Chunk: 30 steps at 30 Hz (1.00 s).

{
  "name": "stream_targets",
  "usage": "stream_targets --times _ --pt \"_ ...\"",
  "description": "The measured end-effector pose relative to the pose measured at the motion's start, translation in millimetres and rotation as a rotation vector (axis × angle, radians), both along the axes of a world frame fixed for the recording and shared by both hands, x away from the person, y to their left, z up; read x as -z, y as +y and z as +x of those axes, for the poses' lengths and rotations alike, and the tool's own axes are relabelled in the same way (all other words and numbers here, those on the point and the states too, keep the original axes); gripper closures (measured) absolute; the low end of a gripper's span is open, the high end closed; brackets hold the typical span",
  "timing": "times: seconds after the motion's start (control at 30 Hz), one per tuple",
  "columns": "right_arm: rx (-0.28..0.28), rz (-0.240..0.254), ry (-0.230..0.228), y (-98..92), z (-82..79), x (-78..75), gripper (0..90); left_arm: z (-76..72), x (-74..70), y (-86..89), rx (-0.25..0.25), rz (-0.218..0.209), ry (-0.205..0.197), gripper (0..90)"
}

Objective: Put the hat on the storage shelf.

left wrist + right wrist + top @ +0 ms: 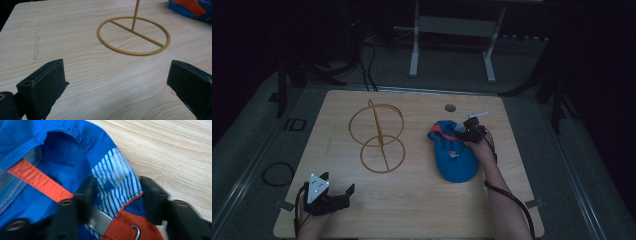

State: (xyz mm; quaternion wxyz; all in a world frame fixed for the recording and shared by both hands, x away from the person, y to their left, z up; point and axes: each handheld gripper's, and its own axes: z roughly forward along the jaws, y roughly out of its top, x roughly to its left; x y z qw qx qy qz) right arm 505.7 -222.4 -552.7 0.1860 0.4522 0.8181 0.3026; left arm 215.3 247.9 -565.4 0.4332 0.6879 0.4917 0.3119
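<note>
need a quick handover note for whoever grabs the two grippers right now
Left gripper: open, empty, near the table's front left corner, facing the gold wire stand.
Right gripper: jaws either side of the blue cap's striped inner fabric by the orange strap; whether they pinch it is unclear.
Cap lies on the table right of the stand, apart from it.
Done: cap reached.
Left, likely: lift the cap and set it on the stand.

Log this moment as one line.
left gripper: open, idle | right gripper: fingers around blue cap fabric | wire stand: untouched
</note>
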Motion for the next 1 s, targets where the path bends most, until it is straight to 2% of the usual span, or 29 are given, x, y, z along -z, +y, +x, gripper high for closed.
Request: stream_targets --times 0.17,0.3,0.4,0.53,0.77,0.83,1.0 --pt "-0.029 -0.013 -0.003 4.5 -3.0 -1.3 74.5 0.1 0.4 -0.1 -0.003 0.000 0.006 2.3" --pt "-0.027 -0.030 -0.007 8.1 -5.4 -2.0 81.6 0.0 0.4 -0.9 0.002 0.003 0.009 2.3" --pt "-0.039 -0.060 -0.039 10.8 -10.3 -7.6 83.1 0.0 0.0 -0.9 0.002 0.007 0.007 2.3" --pt "-0.060 -0.026 -0.065 9.5 -19.4 -21.7 83.4 1.3 1.5 -1.2 0.001 0.008 0.013 2.3" --pt "-0.082 0.016 -0.142 7.5 -41.7 -50.7 83.6 0.7 -1.0 -0.3 0.001 0.003 0.005 2.3" --pt "-0.088 0.025 -0.147 7.3 -44.9 -54.8 83.7 0.6 -1.6 0.0 0.000 0.002 0.009 2.3" --pt "-0.104 0.049 -0.203 6.0 -63.9 -77.5 83.7 1.1 -5.8 -1.0 0.019 0.009 0.017 2.3"
